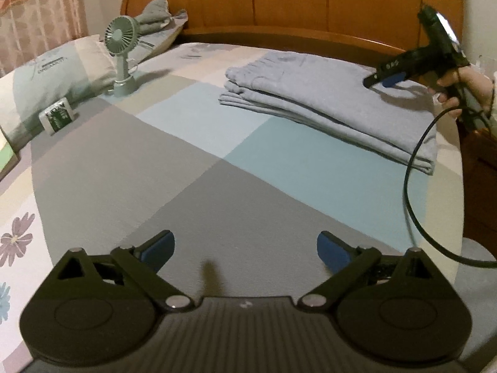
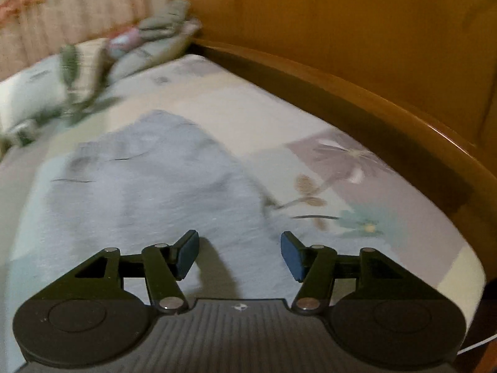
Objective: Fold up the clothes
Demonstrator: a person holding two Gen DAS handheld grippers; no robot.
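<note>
folded grey garment on a patchwork bedsheet, with both grippers spread and holding nothing.

the folded grey garment lies in flat layers near the headboard end of the bedsheet, its long axis running from the headboard toward the sheet's right edge. the right gripper, held in a hand reaching in from the right edge, hovers low over the garment's top layer, fingers apart. the left gripper sits well apart from the garment, over grey patches, jaws wide. a small fan stands beside the pillow. the right wrist view is motion-blurred.
</note>
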